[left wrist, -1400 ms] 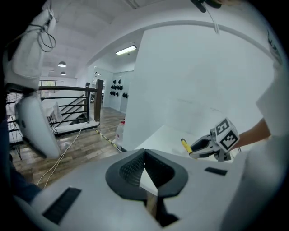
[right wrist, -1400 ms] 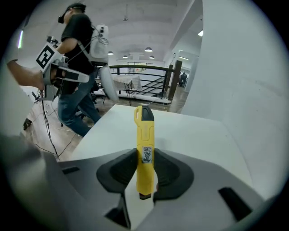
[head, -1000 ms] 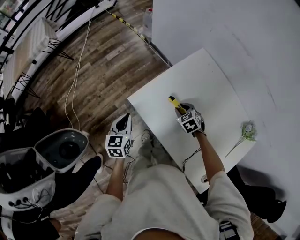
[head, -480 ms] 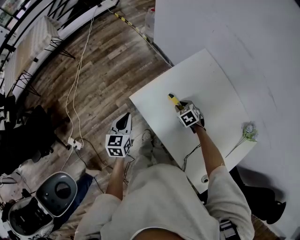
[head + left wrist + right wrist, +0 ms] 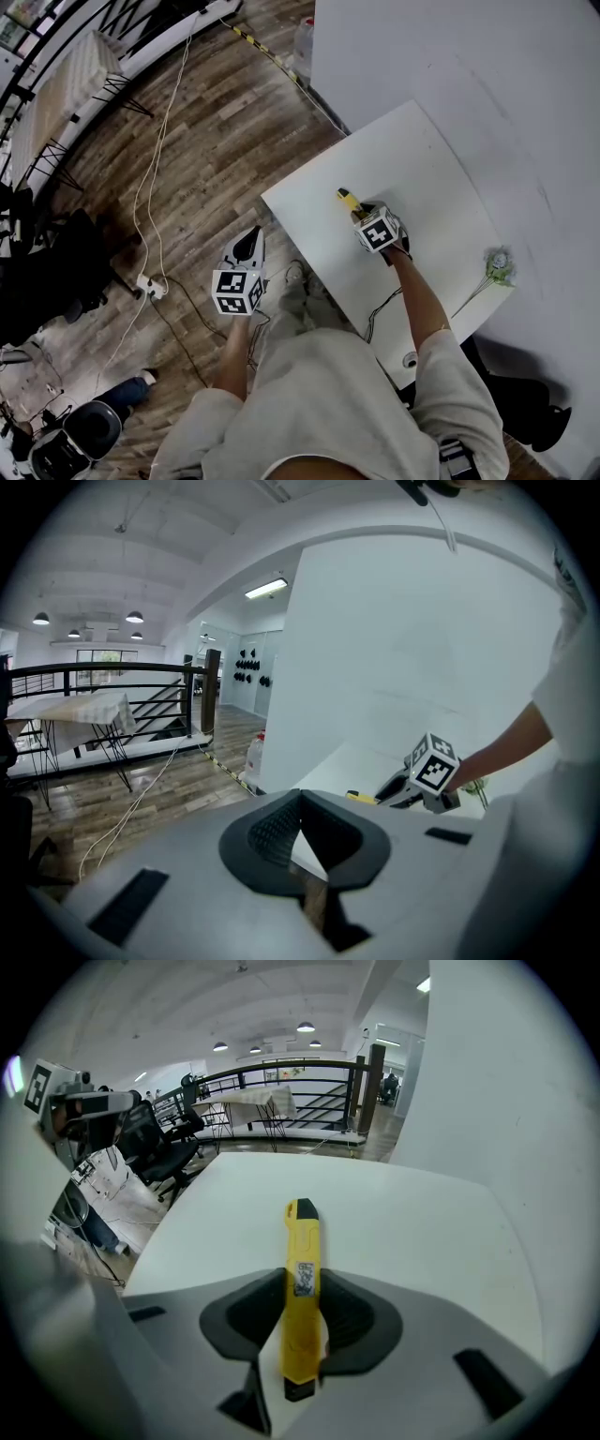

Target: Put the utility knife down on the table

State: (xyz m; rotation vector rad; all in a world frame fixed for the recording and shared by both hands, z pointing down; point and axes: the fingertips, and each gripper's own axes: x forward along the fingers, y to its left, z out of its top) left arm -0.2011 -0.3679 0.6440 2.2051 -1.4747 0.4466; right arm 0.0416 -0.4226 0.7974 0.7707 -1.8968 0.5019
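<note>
Barely anything's moved in the last second: right tongs (image 5: 360,214) still clamp the knife (image 5: 348,201) over mid-surface (image 5: 412,155), left tongs (image 5: 250,236) shut empty off its edge, so next I'd lower it flat, then release.

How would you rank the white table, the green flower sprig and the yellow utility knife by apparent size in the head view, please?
Largest first:
white table
green flower sprig
yellow utility knife, partly hidden by the right gripper, so unsure.
</note>
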